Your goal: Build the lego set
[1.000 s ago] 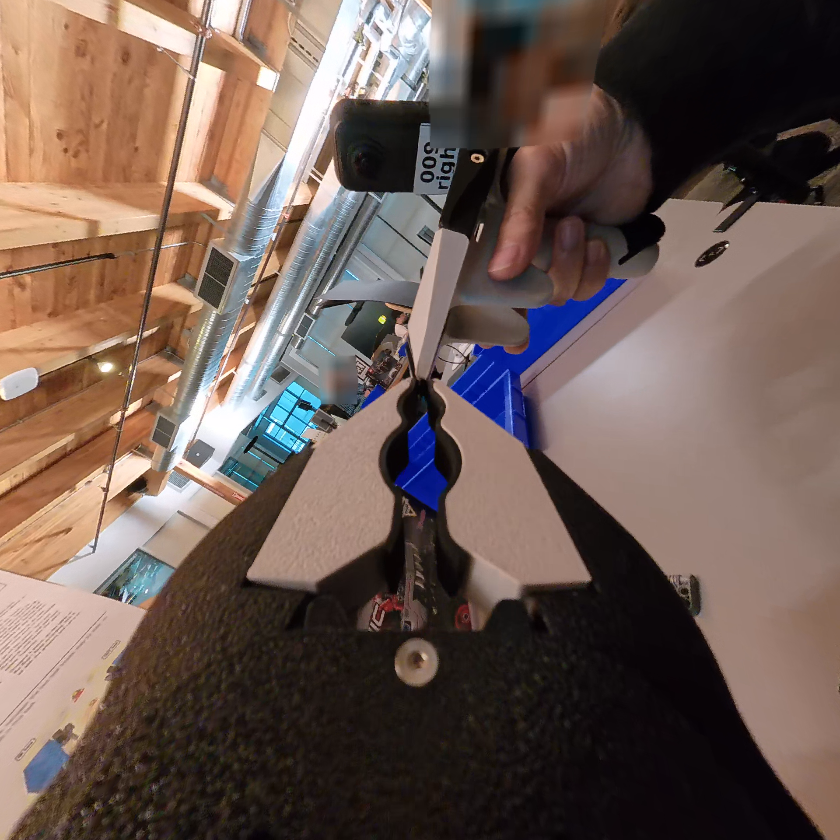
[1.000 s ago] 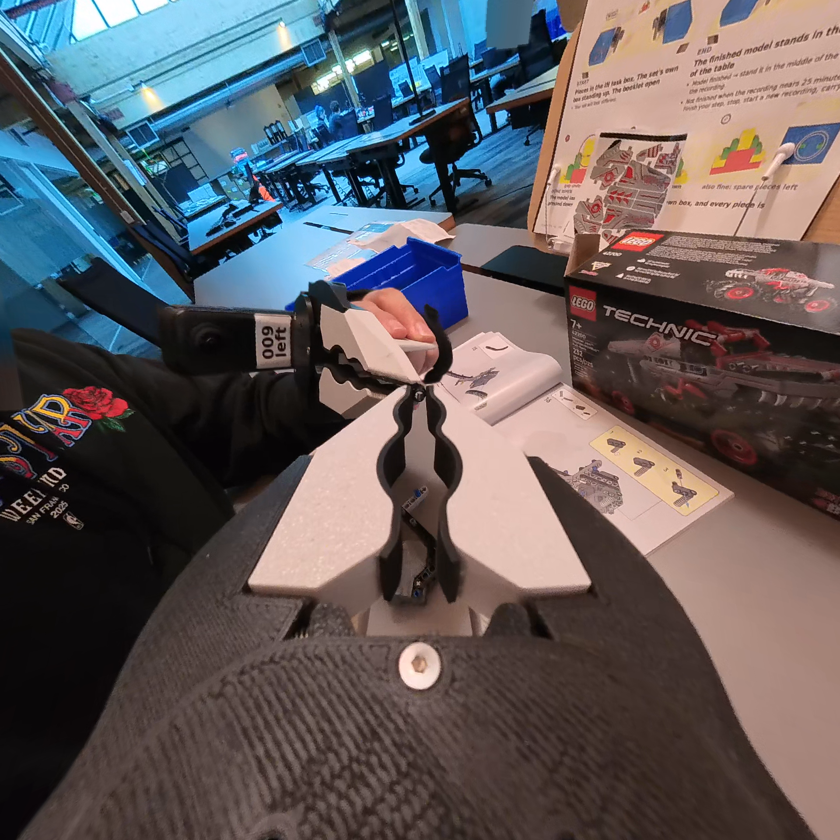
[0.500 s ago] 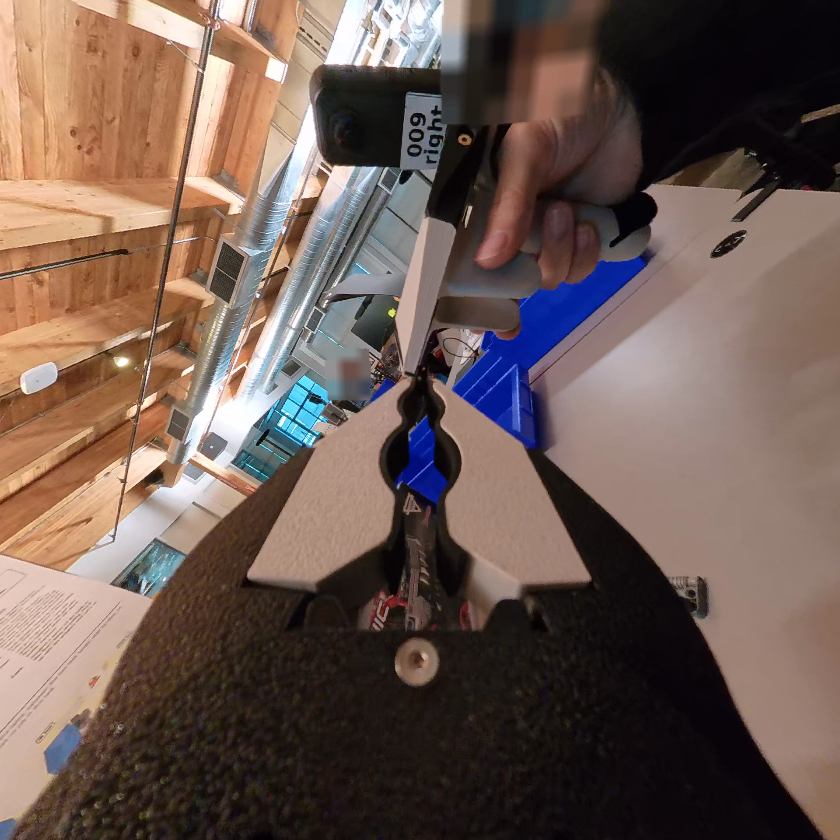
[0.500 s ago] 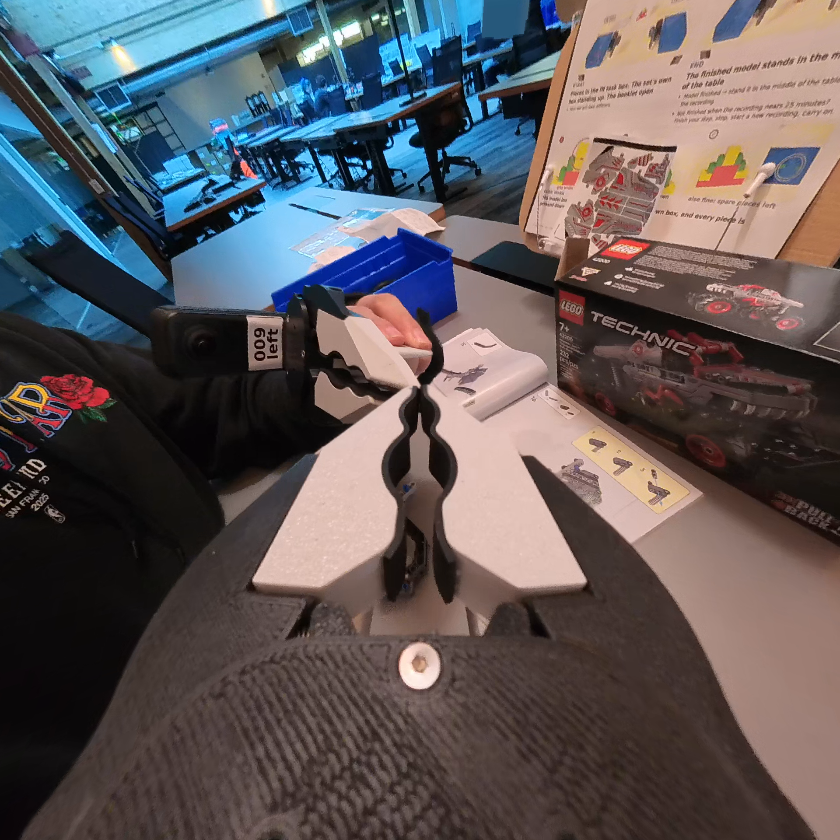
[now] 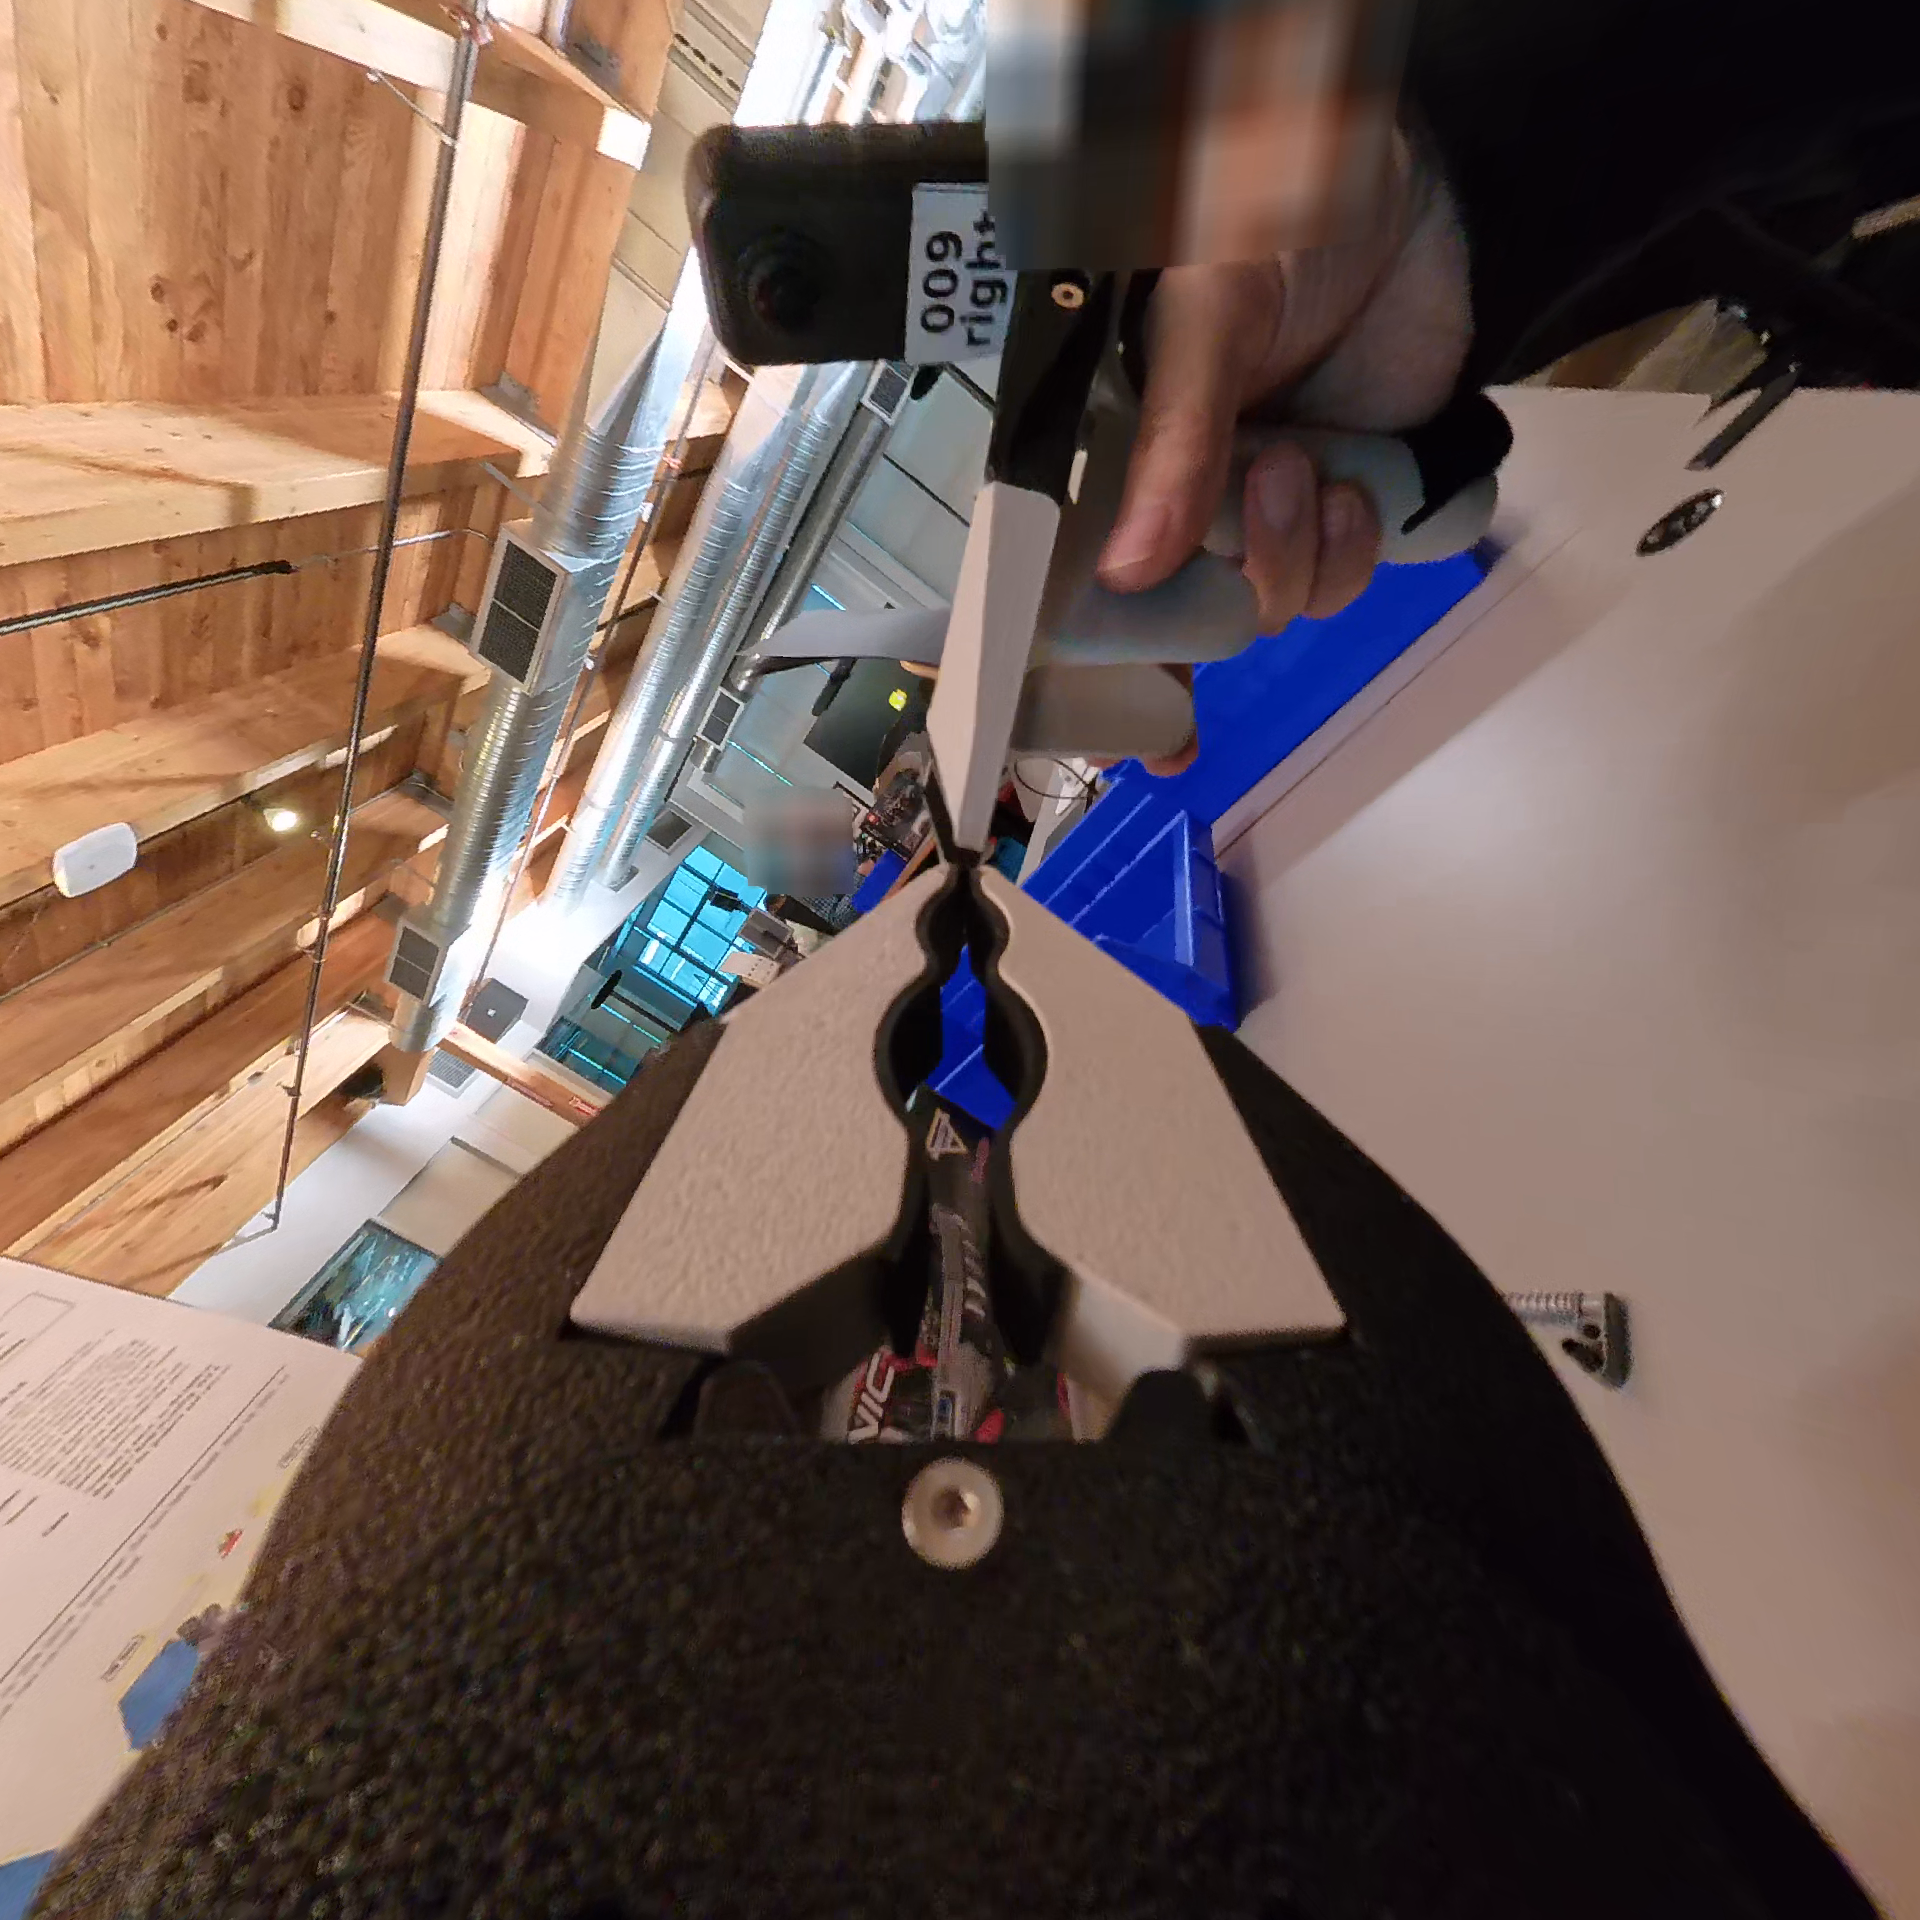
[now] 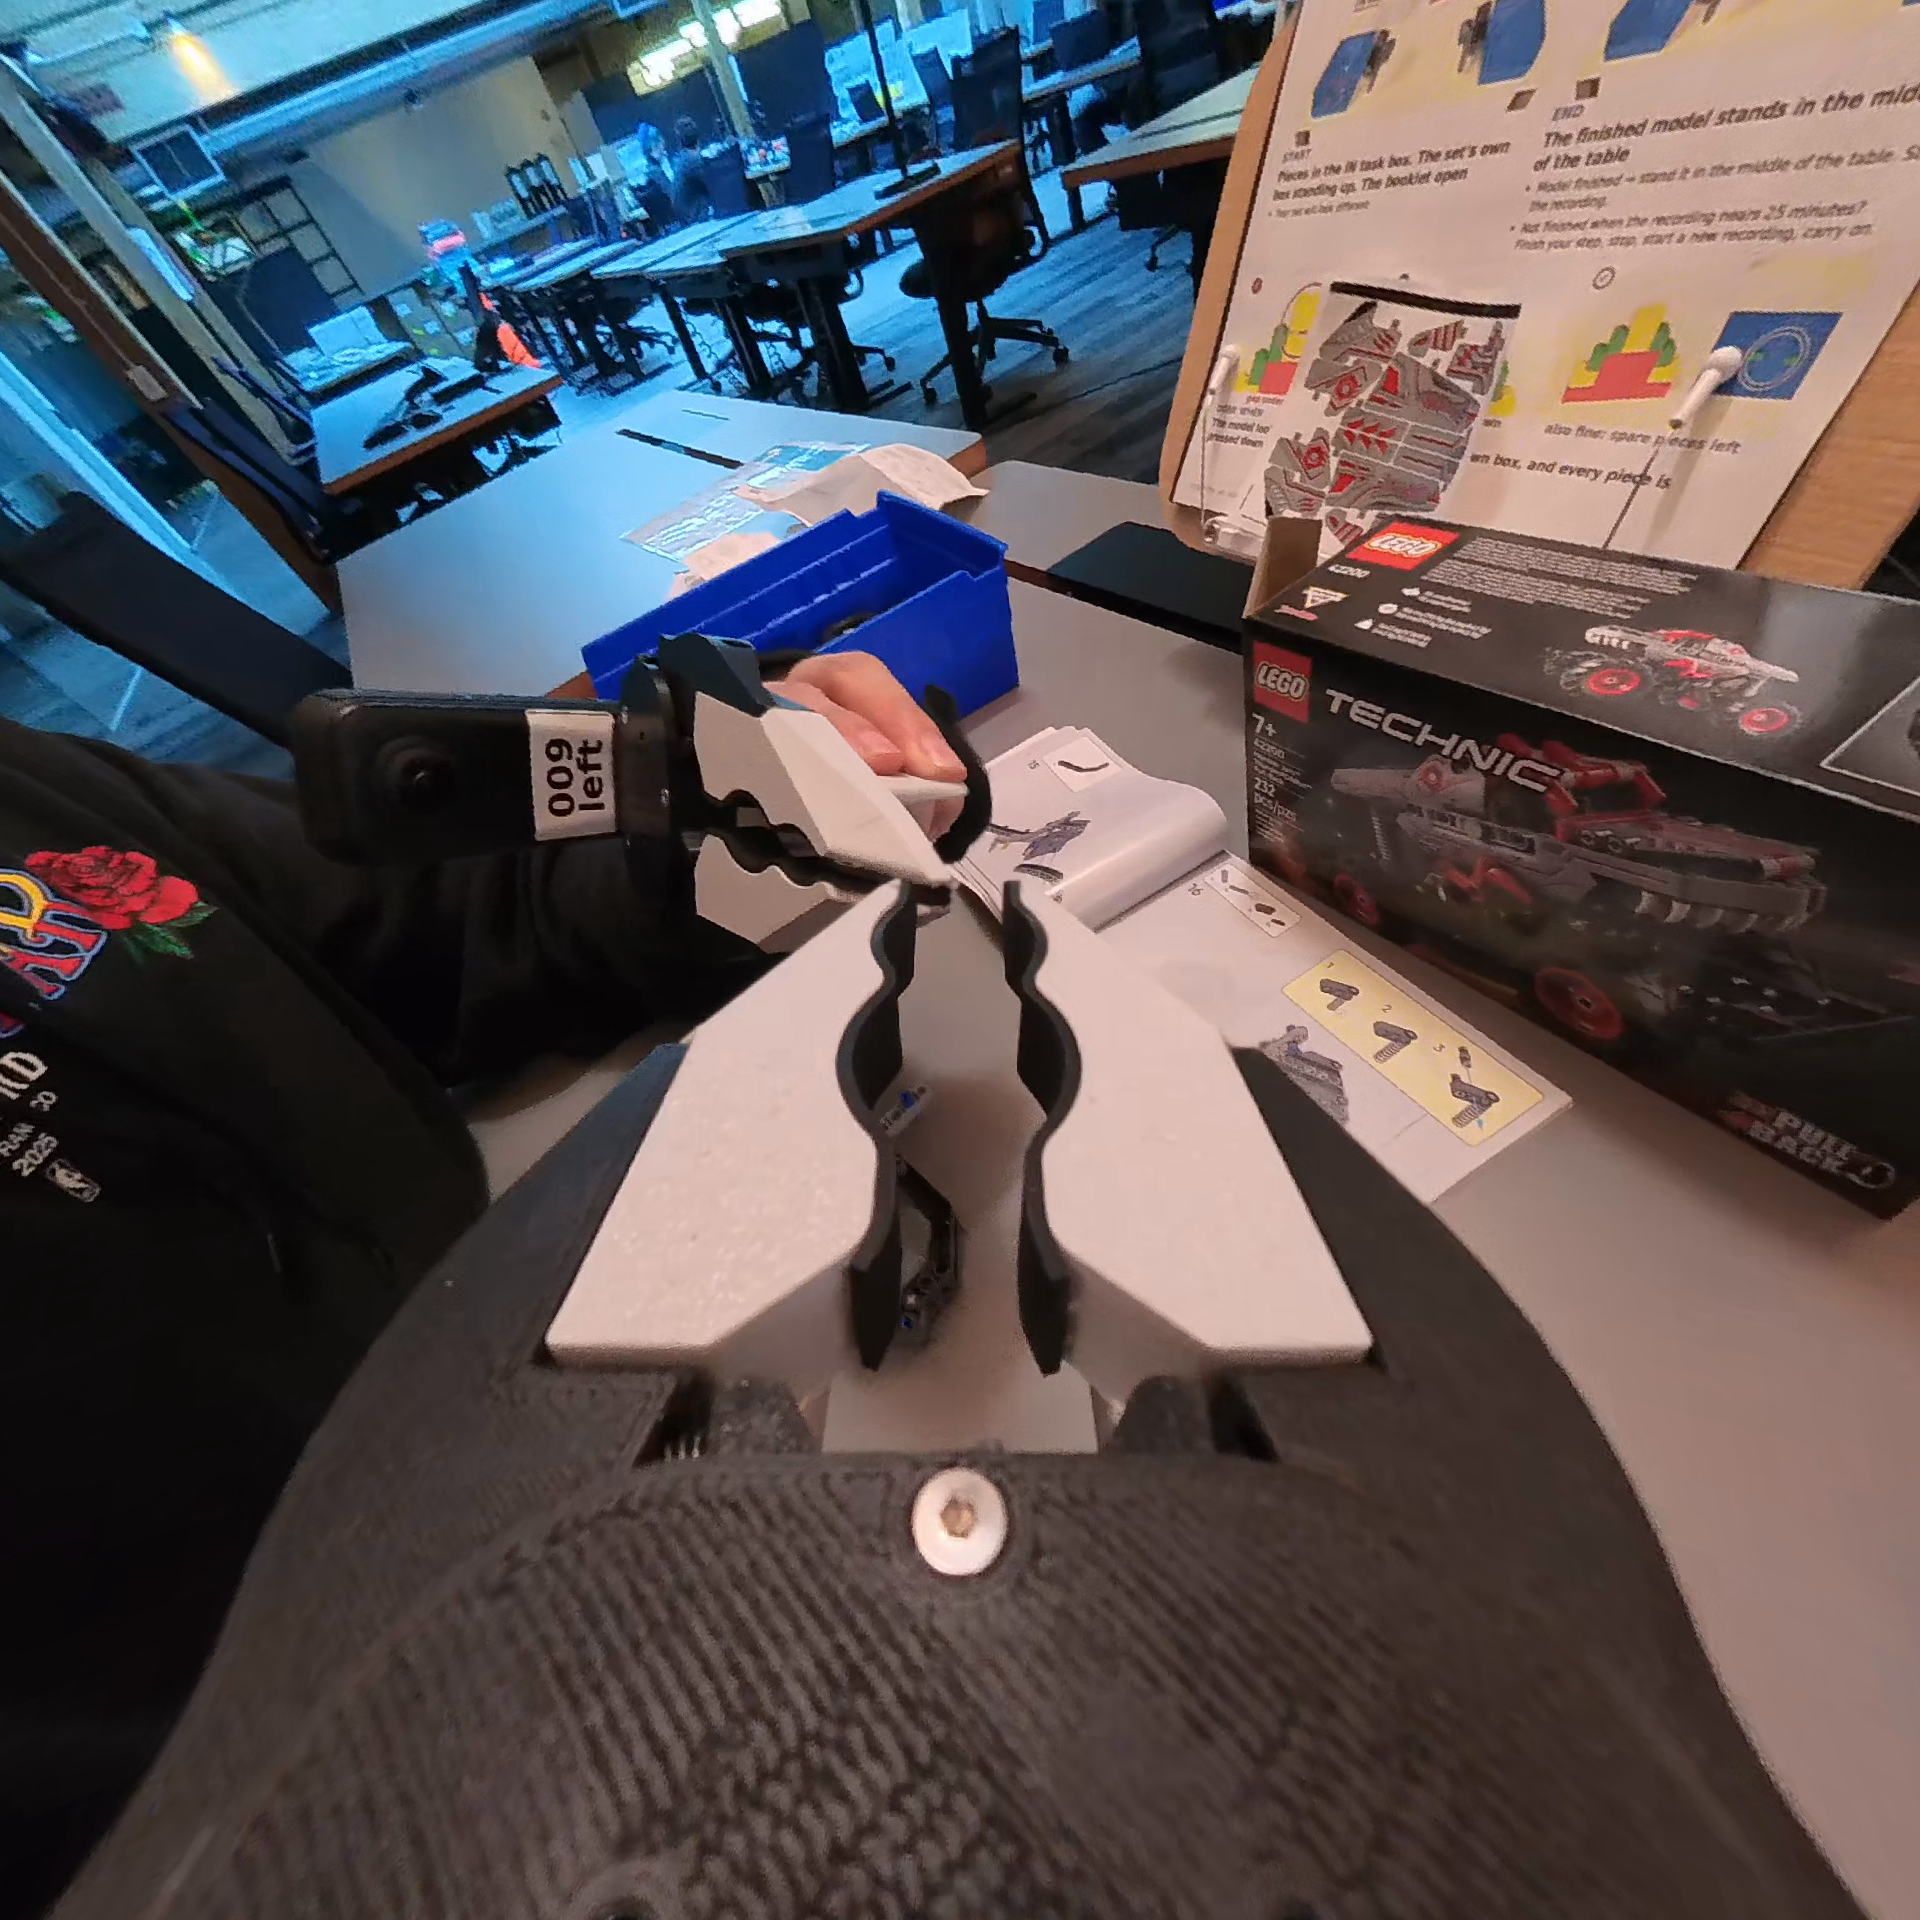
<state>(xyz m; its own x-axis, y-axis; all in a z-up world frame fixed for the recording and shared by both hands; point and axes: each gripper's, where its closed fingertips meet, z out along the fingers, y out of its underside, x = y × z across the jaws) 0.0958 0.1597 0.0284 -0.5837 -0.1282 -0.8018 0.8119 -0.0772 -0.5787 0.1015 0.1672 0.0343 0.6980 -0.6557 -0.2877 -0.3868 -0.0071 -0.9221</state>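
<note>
My left gripper [image 5: 961,878] is shut. In the right wrist view it [image 6: 951,831] pinches a thin curved black Lego piece [image 6: 961,758] that sticks up from its tips. My right gripper [image 6: 958,909] is open and empty, and its tips stand right at the left gripper's tips. Its fingers [image 5: 992,644] show edge-on in the left wrist view. A small dark part with a blue pin [image 6: 928,1247] shows through the right gripper's gap, lower down. A grey part with a spring [image 5: 1574,1335] lies on the table.
The Lego set box [image 6: 1558,790] stands at the right on the grey table [image 6: 1662,1403]. The open instruction booklet [image 6: 1122,821] lies in front of it. A blue bin [image 6: 831,613] is behind the left gripper. A board with a printed sheet [image 6: 1558,208] stands behind the box. Only a small space, under 4 cm, lies between the two pairs of fingers.
My right gripper was shut at the tips of the left gripper and has now opened. The left gripper stays shut on the black piece. Both have shifted only slightly.
</note>
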